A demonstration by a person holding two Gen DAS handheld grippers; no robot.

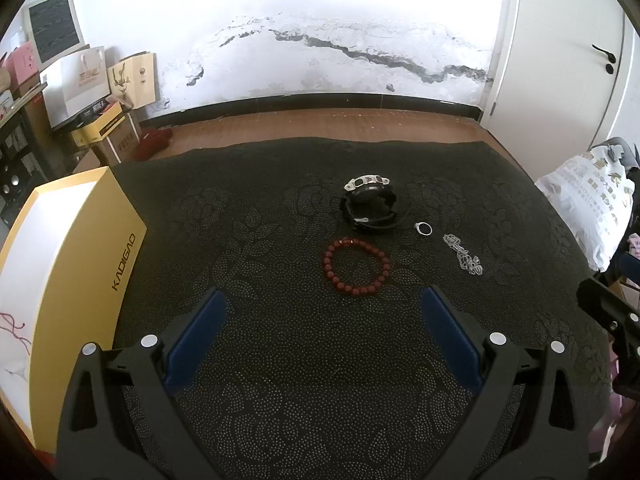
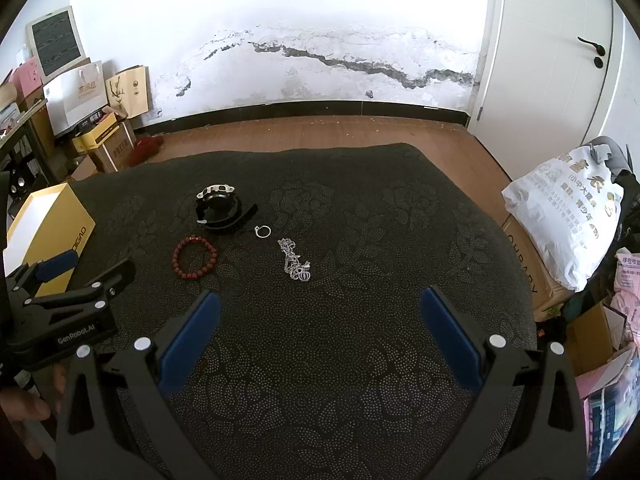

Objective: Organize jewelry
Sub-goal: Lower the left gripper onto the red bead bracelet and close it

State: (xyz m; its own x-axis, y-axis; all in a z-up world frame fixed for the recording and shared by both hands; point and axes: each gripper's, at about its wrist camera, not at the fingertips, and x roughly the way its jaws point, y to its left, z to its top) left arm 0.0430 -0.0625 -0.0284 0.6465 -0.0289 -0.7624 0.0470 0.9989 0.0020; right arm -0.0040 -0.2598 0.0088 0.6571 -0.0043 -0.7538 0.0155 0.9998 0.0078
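Both the left gripper (image 1: 322,314) and right gripper (image 2: 320,314) gape wide, holding nothing. Mid-frame on the dark worktop (image 1: 280,380) lie a red bead bracelet (image 1: 356,267), watch (image 1: 370,204), ring (image 1: 424,229) and silver chain (image 1: 464,255); the yellow box (image 1: 80,264) sits at left.

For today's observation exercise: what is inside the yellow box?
The yellow box shows a white lining with a thin red cord lying inside. Its near end is out of frame.
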